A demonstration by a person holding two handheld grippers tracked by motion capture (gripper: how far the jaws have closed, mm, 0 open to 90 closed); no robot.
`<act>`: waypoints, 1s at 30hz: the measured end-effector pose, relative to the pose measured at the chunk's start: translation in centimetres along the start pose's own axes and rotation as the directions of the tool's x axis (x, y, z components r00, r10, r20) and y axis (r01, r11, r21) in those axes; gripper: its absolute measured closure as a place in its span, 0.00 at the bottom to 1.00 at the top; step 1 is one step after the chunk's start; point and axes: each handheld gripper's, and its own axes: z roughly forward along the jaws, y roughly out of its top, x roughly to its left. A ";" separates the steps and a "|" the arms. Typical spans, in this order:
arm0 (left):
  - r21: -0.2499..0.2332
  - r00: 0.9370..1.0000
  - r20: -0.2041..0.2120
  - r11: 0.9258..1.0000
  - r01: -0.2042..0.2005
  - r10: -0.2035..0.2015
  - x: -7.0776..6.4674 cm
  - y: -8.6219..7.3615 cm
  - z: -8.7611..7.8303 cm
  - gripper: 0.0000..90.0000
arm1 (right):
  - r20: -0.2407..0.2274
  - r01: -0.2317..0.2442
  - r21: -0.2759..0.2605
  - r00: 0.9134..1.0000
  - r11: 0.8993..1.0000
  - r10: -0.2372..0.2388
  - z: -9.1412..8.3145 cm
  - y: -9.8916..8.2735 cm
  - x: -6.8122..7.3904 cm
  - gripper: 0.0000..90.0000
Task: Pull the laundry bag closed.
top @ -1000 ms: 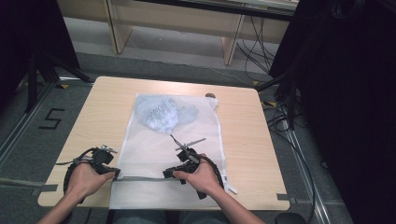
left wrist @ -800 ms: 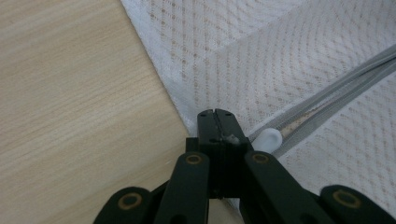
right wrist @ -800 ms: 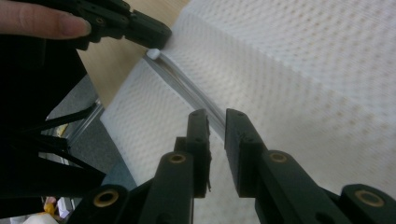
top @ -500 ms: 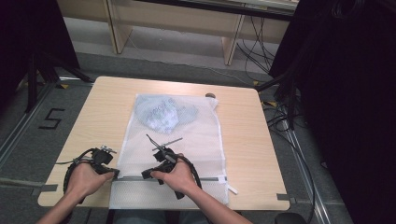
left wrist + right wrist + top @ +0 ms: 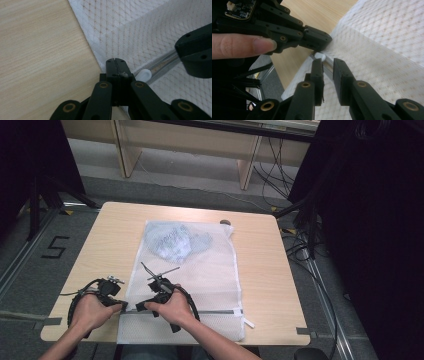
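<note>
Our left gripper (image 5: 115, 61) clenches the mesh bag's (image 5: 210, 270) near-left corner, anchoring it. Our right gripper (image 5: 327, 65), jaws just widening, straddles the zipper (image 5: 325, 65) unpinched, beside the white pull (image 5: 320, 56).

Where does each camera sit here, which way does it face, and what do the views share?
High view: above the person's side, looking forward and down on the table; both forearms, left tongs and right tongs at the mesh bag near edge.
Left gripper view: rides the left tongs, looking along shut jaws at the bag corner beside the zipper end.
Right gripper view: rides the right tongs, jaws apart over the zipper; a finger shows.
Shared: both gripper views show the white zipper end and the opposite tongs.
</note>
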 end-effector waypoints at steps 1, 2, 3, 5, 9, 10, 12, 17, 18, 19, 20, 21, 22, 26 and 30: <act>0.000 1.000 0.000 1.000 0.000 0.000 0.0 0.0 0.0 1.00 | -0.006 -0.001 0.002 1.000 1.000 0.001 0.2 0.1 0.2 0.88; 0.000 1.000 -0.002 1.000 -0.001 0.001 0.0 0.0 0.0 1.00 | -0.003 0.022 -0.002 1.000 1.000 -0.022 0.4 0.1 0.1 0.88; 0.003 1.000 -0.005 1.000 0.001 -0.001 -0.1 0.0 0.0 1.00 | -0.002 0.026 -0.006 1.000 1.000 -0.026 0.7 0.2 0.1 0.88; -0.013 1.000 -0.004 1.000 0.021 -0.021 -0.1 0.0 0.1 1.00 | -0.007 0.022 0.000 1.000 1.000 -0.022 0.9 0.3 0.3 0.87; -0.016 0.999 0.004 0.999 0.046 -0.046 -0.2 -0.1 0.1 1.00 | -0.006 0.009 0.001 1.000 1.000 -0.009 1.5 0.4 0.5 0.86; -0.012 0.999 0.006 0.999 0.034 -0.034 -0.1 0.0 0.1 1.00 | -0.013 0.012 0.003 1.000 1.000 -0.011 1.6 0.5 0.5 0.86; -0.012 1.000 0.007 1.000 0.028 -0.028 0.0 0.0 0.1 1.00 | -0.005 0.052 -0.007 0.999 0.999 -0.053 1.9 0.7 0.4 0.85; -0.015 0.999 0.010 0.999 0.037 -0.037 0.0 0.0 0.1 1.00 | -0.011 0.000 0.012 1.000 1.000 0.000 2.2 0.9 0.8 0.83; -0.015 0.999 0.010 0.999 0.036 -0.036 0.0 0.0 0.1 1.00 | -0.009 -0.005 0.015 1.000 1.000 0.005 2.3 0.9 0.8 0.83; -0.015 0.999 0.010 0.999 0.036 -0.036 0.0 0.0 0.1 1.00 | -0.009 -0.005 0.015 1.000 1.000 0.005 2.3 0.9 0.8 0.83; -0.004 1.000 0.014 1.000 0.022 -0.022 0.1 0.0 0.0 1.00 | -0.006 0.015 0.008 1.000 1.000 -0.014 2.5 0.9 0.5 0.82; -0.004 1.000 0.014 1.000 0.022 -0.022 0.1 0.0 0.0 1.00 | -0.007 0.008 0.014 1.000 1.000 -0.008 2.6 0.9 0.5 0.82; 0.000 1.000 0.012 1.000 0.021 -0.021 0.2 0.0 0.0 1.00 | -0.009 0.015 0.014 1.000 1.000 -0.015 2.7 0.8 0.5 0.82; -0.016 0.998 0.014 0.998 0.065 -0.065 -0.1 -0.1 0.1 1.00 | -0.018 0.006 0.009 1.000 1.000 -0.006 3.1 0.8 0.4 0.81; -0.009 0.997 0.026 0.998 0.068 -0.068 0.1 -0.2 0.1 1.00 | -0.028 0.004 0.003 1.000 1.000 -0.004 3.3 0.7 0.4 0.82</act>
